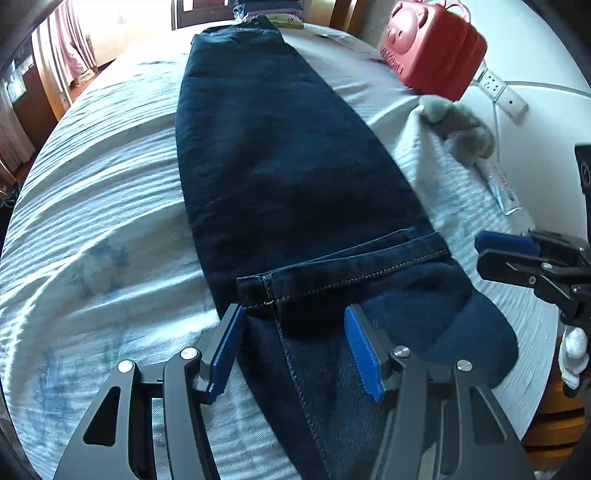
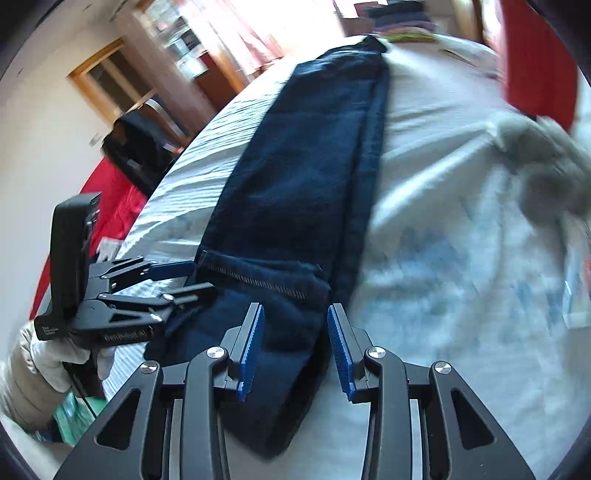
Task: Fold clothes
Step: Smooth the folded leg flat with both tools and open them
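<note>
Left gripper (image 1: 295, 350): fingers spread wide, nothing pinched, hovering over the near end of the jeans (image 1: 280, 166), one blue pad each side of the leg seam. Right gripper (image 2: 295, 347): fingers also spread, nothing between them but denim below, at the jeans' (image 2: 306, 177) near end; right view is motion-blurred. Each gripper shows in the other's cam: right one (image 1: 532, 258) at the bed's right edge, held by a white-gloved hand (image 1: 572, 350); left one (image 2: 147, 295) at the bed's left edge, w/ a gloved hand (image 2: 55, 358) on its grip.

Jeans: dark blue, legs stacked into one long strip, lying down the middle of the bed (image 1: 92, 221) from near edge to far end. Hem cuff w/ tan stitching is turned back across the strip just ahead of the left fingers.

Bed surface: white ribbed cover w/ faint blue print, wrinkled, sunlit on the left side. Right edge, mid-way: grey plush toy (image 1: 458, 129), a tube (image 1: 502, 188) just beside it. Further along the right: red case (image 1: 436, 51), white power strip (image 1: 502, 92) next to it. Far end: stack of folded clothes (image 1: 269, 11).

Room: pink curtains (image 1: 70, 48) at far left, bright window, wood door frame (image 2: 110, 85), black chair (image 2: 144, 147), red fabric (image 2: 110, 214) beside the bed's left edge.
</note>
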`<state>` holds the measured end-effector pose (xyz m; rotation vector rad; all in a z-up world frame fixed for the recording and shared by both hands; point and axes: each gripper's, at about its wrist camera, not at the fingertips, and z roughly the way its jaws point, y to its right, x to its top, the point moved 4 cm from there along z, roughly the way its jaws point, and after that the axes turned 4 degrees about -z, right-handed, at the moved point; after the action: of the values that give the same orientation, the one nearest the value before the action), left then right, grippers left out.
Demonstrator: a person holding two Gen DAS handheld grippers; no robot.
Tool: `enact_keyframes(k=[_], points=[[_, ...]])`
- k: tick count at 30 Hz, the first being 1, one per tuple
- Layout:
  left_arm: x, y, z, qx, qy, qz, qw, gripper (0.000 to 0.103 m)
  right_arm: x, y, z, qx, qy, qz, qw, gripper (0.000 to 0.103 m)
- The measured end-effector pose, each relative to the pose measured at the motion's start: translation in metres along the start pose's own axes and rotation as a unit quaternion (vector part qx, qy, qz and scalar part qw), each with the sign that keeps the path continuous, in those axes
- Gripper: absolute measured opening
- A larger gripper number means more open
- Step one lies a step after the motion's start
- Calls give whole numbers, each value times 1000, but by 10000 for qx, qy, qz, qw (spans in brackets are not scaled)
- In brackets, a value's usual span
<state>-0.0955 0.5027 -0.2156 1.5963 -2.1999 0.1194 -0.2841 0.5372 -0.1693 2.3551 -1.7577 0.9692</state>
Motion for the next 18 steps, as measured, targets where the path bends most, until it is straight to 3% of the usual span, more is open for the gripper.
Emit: enact_keyframes(k=[9,11,14,16,17,18], points=[[4,-2,7,-21,125,71,9999,64,16,-6,48,-113,-539,-1086,9926,38],[6,0,10,-56,184,93,9998,65,15,-8,54,-117,-564,-1246,9905,53],[7,2,10,-72,264,191,9994,64,11,-15,58,-171,-424,-1549,9869,60],[4,4,7,-84,266,216,9994,46,7,-18,56,-258,-385,-1624,9856,54],[2,5,3,-112,271,226,9993,40,5,-18,53,-261,-370,-1608,9859,44],[1,5,-3,-161,284,241,9992,24,5,-17,50,-214,-359,-1526,9874,36]])
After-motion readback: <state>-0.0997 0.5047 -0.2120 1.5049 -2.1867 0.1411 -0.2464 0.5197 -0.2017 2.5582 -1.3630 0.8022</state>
